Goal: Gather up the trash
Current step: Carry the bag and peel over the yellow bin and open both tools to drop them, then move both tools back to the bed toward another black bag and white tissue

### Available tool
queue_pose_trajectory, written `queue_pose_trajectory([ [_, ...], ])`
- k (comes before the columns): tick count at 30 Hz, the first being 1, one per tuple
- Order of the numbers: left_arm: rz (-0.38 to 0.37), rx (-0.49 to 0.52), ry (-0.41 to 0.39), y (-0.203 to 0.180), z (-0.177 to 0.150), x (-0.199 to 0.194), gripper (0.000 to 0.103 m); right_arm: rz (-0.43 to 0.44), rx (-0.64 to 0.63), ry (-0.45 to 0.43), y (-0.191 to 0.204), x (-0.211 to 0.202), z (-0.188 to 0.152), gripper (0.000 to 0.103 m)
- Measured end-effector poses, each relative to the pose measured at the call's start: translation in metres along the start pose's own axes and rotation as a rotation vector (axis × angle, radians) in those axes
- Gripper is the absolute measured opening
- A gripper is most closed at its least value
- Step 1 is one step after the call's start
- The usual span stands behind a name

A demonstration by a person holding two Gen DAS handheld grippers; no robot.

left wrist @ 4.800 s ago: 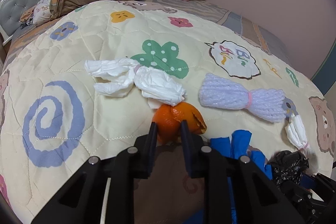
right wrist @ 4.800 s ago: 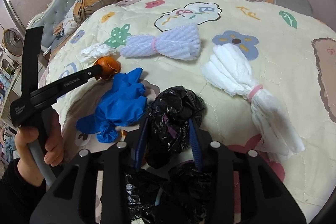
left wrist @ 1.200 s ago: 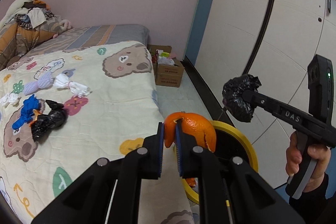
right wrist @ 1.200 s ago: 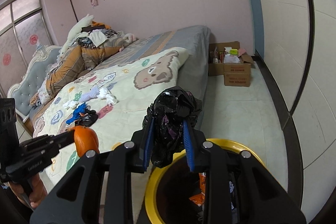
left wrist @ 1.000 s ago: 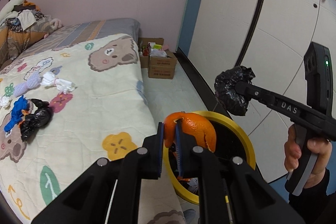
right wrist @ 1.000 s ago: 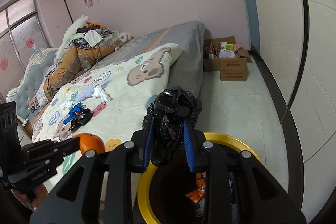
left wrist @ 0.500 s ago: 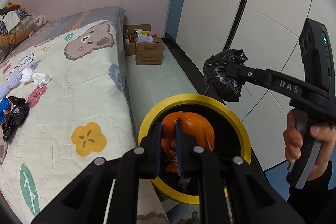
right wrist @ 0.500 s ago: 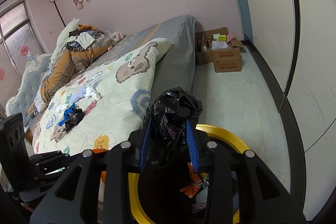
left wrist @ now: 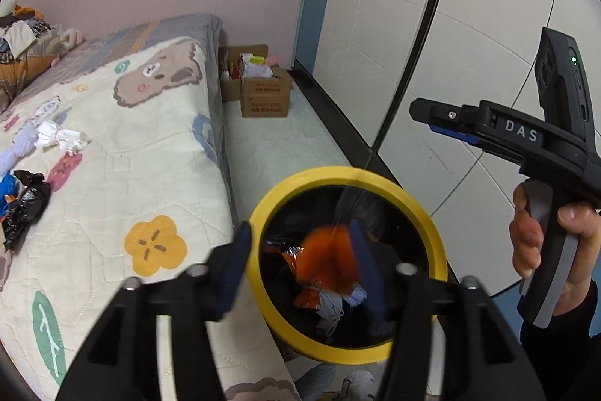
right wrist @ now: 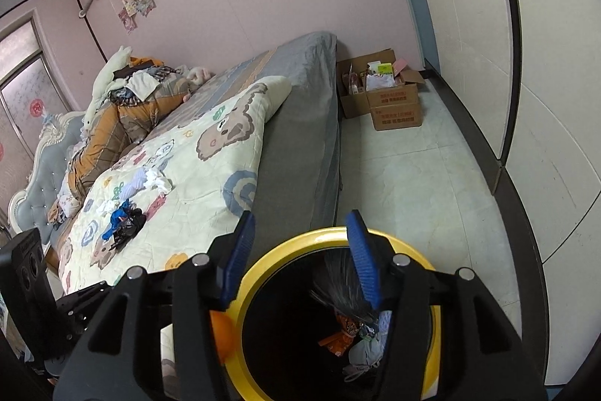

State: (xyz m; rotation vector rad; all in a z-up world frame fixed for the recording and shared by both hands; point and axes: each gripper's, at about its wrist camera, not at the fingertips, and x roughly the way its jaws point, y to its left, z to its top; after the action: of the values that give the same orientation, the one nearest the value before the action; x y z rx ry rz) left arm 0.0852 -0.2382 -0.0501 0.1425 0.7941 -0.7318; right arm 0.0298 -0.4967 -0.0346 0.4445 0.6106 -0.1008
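Observation:
A yellow-rimmed bin (left wrist: 338,172) with a black liner stands on the floor beside the bed. My left gripper (left wrist: 300,265) hangs over it with its jaws opening. The orange peel (left wrist: 326,258) is a blur dropping between the fingers, free of the pads. My right gripper (right wrist: 300,250) is over the same bin (right wrist: 379,236), jaws opening too. The black bag (right wrist: 343,286) streaks down off its right finger into the bin. The peel (right wrist: 221,329) shows at the rim, bottom left. From the left wrist, the right gripper (left wrist: 420,111) holds nothing.
More trash lies on the bed quilt (left wrist: 150,153): a black bag (left wrist: 24,202), a white wad (left wrist: 62,138) and a blue glove (right wrist: 118,215). Cardboard boxes (left wrist: 265,93) stand on the floor by the wall. White wardrobe doors (left wrist: 450,25) run along the right.
Both grippers were shut on their loads over the bin and have opened. The orange peel and the black bag have left the pads and are falling in.

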Motion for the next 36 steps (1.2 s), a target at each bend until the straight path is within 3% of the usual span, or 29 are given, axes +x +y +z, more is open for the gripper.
queue_pose_trajectory([
  [11, 0.027, -0.052, -0.06, 0.025, 0.009, -0.02, 0.075, 0.01, -0.012, -0.065, 0.007, -0.014, 0.011, 0.05],
  [20, 0.12, -0.116, -0.12, 0.068, 0.01, -0.045, 0.088, 0.065, -0.071, -0.085, 0.042, -0.01, 0.017, 0.065],
  [36, 0.353, -0.307, -0.212, 0.215, 0.012, -0.107, 0.092, 0.209, -0.225, -0.025, 0.166, 0.054, 0.019, 0.073],
])
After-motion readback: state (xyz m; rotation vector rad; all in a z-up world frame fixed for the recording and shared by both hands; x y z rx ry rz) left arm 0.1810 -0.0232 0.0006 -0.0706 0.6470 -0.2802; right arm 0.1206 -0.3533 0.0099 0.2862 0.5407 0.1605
